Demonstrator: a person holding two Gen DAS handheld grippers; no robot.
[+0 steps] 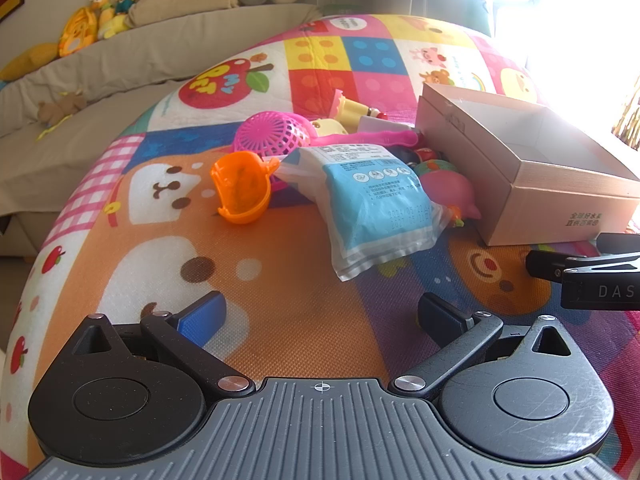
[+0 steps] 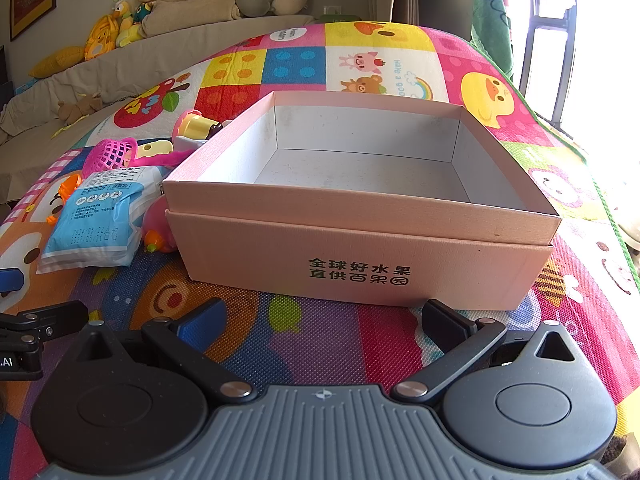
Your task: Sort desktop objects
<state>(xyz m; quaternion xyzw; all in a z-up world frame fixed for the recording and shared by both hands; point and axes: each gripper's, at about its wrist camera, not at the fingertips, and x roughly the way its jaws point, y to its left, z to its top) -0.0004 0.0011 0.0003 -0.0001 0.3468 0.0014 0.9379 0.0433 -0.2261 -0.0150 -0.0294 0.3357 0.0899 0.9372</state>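
Note:
A pink cardboard box (image 2: pixel 368 236) with a white inside holds nothing and sits on the colourful play mat (image 2: pixel 328 344). Left of it lies a heap of toys: a blue-and-white packet (image 1: pixel 372 204) (image 2: pixel 98 216), an orange plastic cup (image 1: pixel 242 188), a pink mesh ball (image 1: pixel 276 136), a pink spoon (image 1: pixel 372 138) and a pink rubber toy (image 1: pixel 456 194). My left gripper (image 1: pixel 320 316) hangs open over bare mat, short of the packet. My right gripper (image 2: pixel 322 320) hangs open just in front of the box's near wall. Nothing is between either pair of fingers.
The box (image 1: pixel 524 160) stands to the right of the heap in the left wrist view. A beige sofa (image 2: pixel 120 68) with plush toys (image 2: pixel 120 20) runs behind the mat. A bright window (image 2: pixel 568 40) lies at the far right.

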